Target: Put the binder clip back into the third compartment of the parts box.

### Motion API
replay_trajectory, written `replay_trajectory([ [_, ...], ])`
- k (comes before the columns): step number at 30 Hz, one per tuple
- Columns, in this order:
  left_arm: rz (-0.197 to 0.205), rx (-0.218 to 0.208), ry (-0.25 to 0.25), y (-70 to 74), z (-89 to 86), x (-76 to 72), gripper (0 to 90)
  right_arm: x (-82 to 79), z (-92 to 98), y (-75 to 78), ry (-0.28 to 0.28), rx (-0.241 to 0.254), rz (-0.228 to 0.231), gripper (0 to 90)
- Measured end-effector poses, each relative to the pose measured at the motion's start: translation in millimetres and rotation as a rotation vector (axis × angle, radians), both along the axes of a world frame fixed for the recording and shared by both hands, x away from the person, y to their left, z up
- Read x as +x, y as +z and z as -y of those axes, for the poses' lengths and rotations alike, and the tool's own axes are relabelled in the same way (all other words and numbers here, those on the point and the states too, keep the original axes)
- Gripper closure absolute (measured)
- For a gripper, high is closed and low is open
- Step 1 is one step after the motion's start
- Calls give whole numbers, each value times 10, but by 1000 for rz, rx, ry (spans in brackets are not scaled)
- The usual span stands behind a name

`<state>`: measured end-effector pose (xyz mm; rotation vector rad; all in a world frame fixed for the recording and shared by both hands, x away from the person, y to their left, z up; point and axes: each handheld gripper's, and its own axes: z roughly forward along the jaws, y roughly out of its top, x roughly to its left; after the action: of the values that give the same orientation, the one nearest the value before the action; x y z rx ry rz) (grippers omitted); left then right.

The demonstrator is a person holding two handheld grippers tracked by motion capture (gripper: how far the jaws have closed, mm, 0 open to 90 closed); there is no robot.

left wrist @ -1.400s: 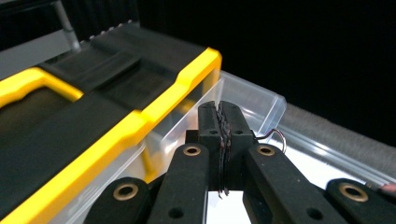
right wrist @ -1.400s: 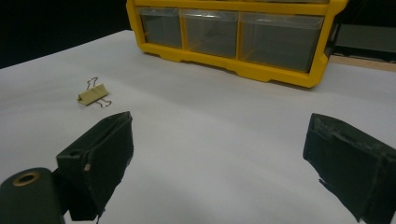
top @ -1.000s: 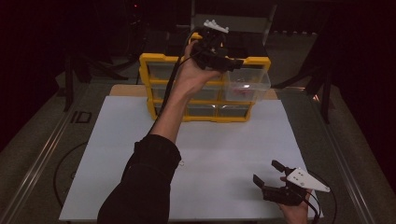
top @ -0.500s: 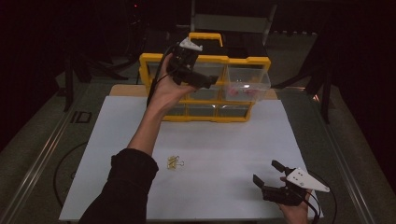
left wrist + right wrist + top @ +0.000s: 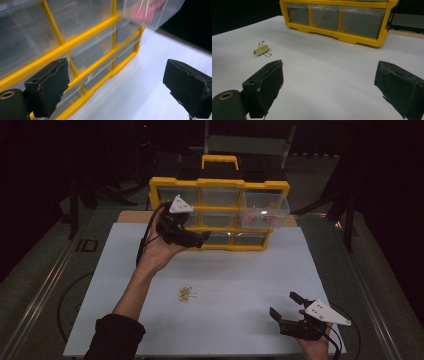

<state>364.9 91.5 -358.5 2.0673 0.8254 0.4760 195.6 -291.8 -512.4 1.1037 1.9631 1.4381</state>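
A yellow drawer cabinet [image 5: 220, 184] with clear drawers stands at the back of the white sheet [image 5: 235, 285]. Its top right drawer [image 5: 264, 210] is pulled out and holds pink pieces [image 5: 146, 11]. My left gripper [image 5: 200, 240] is held in the air in front of the cabinet's lower left drawers, jaws open and empty. A yellow binder clip [image 5: 187, 294] lies on the sheet's middle; it is also in the right gripper view [image 5: 262, 50]. My right gripper [image 5: 285, 307] rests low at the front right, open, nothing between its jaws.
The cabinet has a yellow handle [image 5: 220, 161] on its black top. A wooden board edge [image 5: 131, 215] shows behind the sheet. Dark floor and stands surround the table.
My left gripper has come down and leftward from the pulled-out top right drawer to the cabinet's lower left front. The right gripper has stayed still.
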Motion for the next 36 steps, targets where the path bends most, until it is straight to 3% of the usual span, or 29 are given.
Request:
replay_trajectory([
  [5,-2,19,6,-126,-11,-66,69,-4,-4,2,4,-3,1,83],
  [6,-4,34,14,-244,-35,-124,69,-6,0,2,1,0,0,83],
  [8,-8,30,16,-277,-46,-138,69,-6,2,3,-1,1,0,83],
  [15,-41,44,50,-605,-170,-293,70,-7,-1,3,0,1,-1,83],
  [25,-41,68,72,-790,-207,-454,78,-6,-1,2,0,0,-1,83],
  [26,-36,79,73,-855,-207,-528,82,-4,3,2,-1,1,0,83],
  [36,-52,82,86,-1049,-202,-704,95,-3,-3,-1,-2,-1,-4,83],
])
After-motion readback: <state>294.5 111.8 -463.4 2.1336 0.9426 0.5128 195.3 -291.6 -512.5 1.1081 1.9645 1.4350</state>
